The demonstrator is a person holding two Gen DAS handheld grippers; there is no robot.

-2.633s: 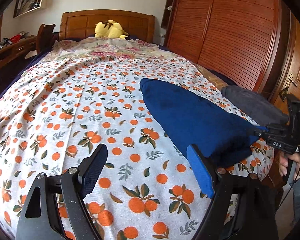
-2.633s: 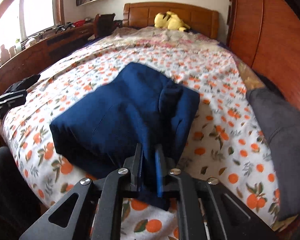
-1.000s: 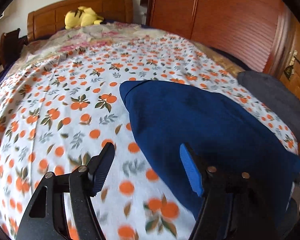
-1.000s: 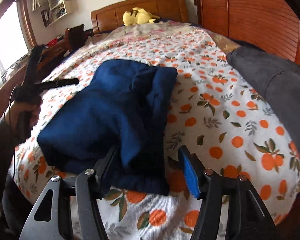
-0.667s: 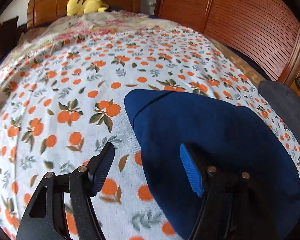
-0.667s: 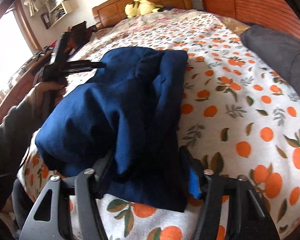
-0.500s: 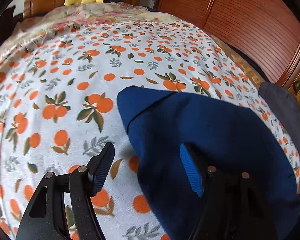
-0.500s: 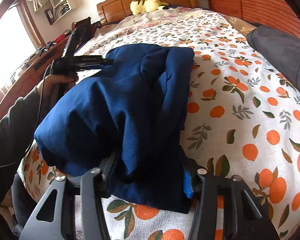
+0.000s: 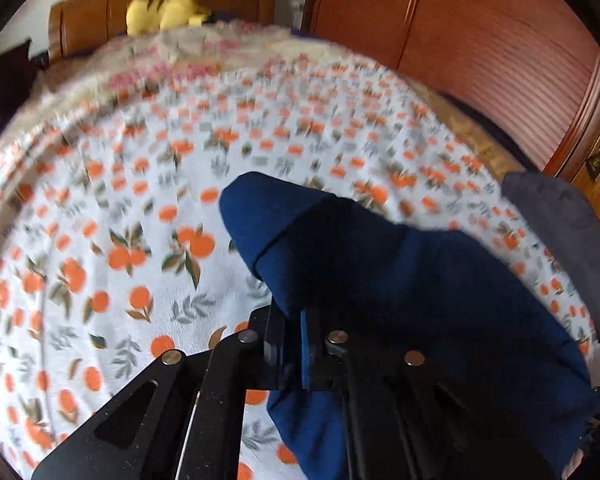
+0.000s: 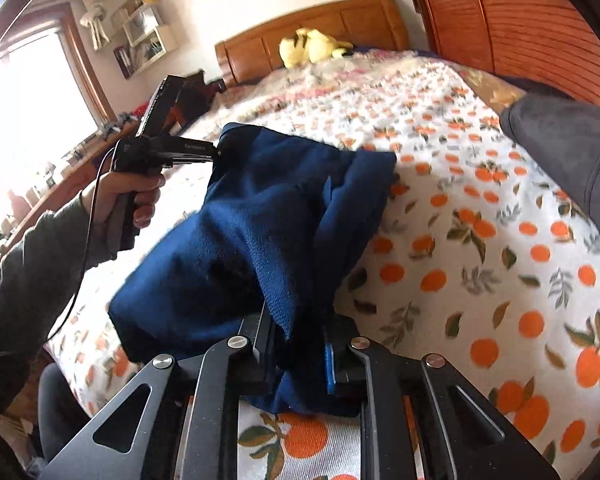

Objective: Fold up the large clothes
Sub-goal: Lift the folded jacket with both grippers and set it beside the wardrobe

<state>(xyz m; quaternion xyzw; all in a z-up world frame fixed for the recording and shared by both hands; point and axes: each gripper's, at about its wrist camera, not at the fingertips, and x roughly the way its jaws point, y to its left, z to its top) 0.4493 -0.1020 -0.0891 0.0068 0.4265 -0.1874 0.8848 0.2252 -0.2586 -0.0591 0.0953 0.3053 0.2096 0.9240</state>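
A folded dark blue garment (image 9: 400,280) lies on the orange-print bedsheet (image 9: 100,240). In the left wrist view my left gripper (image 9: 294,340) is shut on its near left edge, with cloth pinched between the pads and the corner bunched up above them. In the right wrist view my right gripper (image 10: 296,352) has a thick fold of the blue garment (image 10: 260,220) between its pads, and its jaws are closing on it. The left gripper (image 10: 216,151), held by a hand (image 10: 128,192), grips the garment's far corner there. That side of the garment is raised off the sheet.
A dark grey garment (image 9: 560,232) lies at the bed's right edge, also in the right wrist view as a grey garment (image 10: 572,152). A yellow plush toy (image 10: 312,50) rests by the wooden headboard (image 10: 340,20). A wooden wardrobe (image 9: 480,40) lines the right side.
Both grippers, open a second ago, have closed onto the blue garment. The left one moved in over the garment's edge, and the cloth now bunches and lifts between the two grips.
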